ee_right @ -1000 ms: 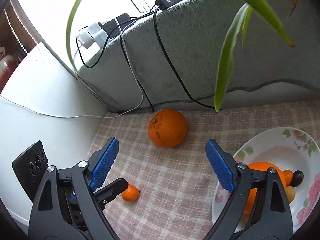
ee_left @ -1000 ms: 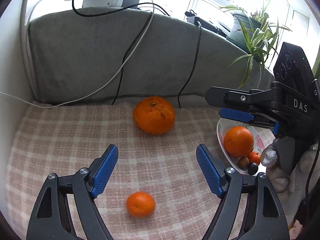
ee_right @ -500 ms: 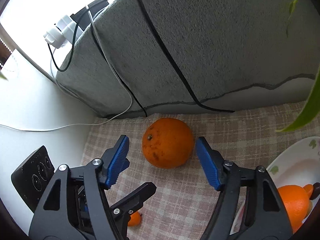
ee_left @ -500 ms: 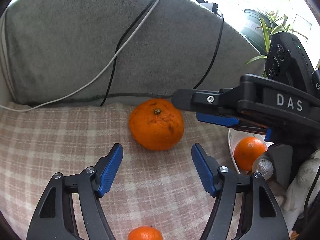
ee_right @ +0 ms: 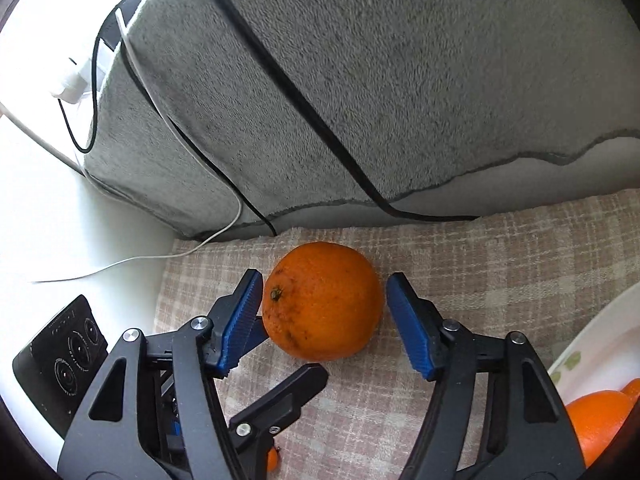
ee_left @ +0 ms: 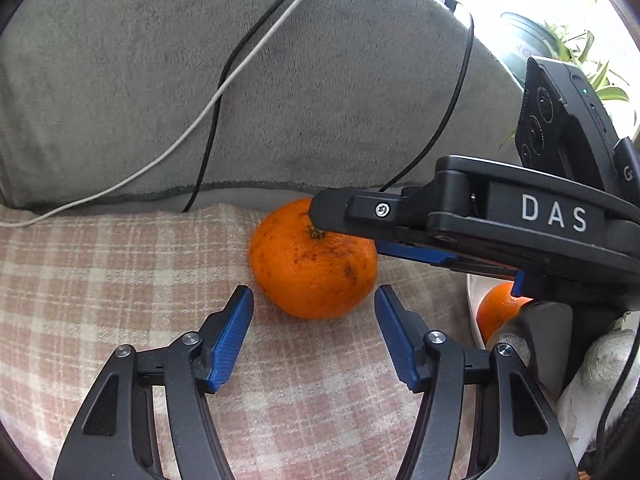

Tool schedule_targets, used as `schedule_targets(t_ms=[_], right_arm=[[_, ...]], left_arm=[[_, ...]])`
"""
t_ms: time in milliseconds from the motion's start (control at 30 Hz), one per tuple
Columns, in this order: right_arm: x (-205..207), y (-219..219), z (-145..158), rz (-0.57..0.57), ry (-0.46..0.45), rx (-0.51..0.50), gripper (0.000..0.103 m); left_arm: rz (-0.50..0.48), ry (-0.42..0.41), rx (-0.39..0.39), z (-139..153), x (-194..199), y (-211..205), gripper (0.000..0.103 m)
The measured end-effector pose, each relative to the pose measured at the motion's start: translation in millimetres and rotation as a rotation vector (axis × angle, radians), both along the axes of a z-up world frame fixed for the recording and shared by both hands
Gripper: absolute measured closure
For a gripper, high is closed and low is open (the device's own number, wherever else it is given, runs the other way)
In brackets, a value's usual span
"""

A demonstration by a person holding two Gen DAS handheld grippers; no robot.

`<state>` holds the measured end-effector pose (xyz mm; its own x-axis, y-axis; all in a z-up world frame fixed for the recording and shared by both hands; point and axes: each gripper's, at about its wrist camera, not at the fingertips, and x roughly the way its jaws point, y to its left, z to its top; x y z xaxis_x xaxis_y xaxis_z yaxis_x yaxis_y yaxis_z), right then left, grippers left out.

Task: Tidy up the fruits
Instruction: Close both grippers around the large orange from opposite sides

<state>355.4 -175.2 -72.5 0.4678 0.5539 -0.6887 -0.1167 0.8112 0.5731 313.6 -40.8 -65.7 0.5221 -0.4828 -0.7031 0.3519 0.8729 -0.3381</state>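
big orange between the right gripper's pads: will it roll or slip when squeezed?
Likely to roll if nudged: the large orange is round, loose on the checked cloth. Its pebbly rind should grip the ribbed pads. Right gripper straddles it, open.

Ahead of the tongs a grey plush cushion back [ee_right: 400, 80] rises, black cables [ee_right: 304, 92] and a white cable [ee_left: 224, 92] trailing down it onto the pink checked cloth [ee_left: 80, 280]; bright daylight pours from the window beyond, a potted plant [ee_left: 576, 52] far right, white wall [ee_right: 80, 232] left
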Motion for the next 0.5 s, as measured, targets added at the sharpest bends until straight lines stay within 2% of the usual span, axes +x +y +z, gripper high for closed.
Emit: schedule_targets(t_ms=[200,433,500], right_arm=[[3.6,1.6,-6.7,0.001,0.018,0.011,0.036],[1.4,-8.1,-8.2,-0.005,0.016,0.041,0.039],[-0.2,-8.9,-8.0,-0.008,0.013,0.043,0.04]], left_arm=[[-0.011,0.01,-0.01,-8.6,12.4,-14.0,0.045],[-0.018,-0.005,0.013,-4.6,13.0,-16.5,0.047],[-0.017,-0.006,0.013,4.6,3.6,-16.3,0.047]])
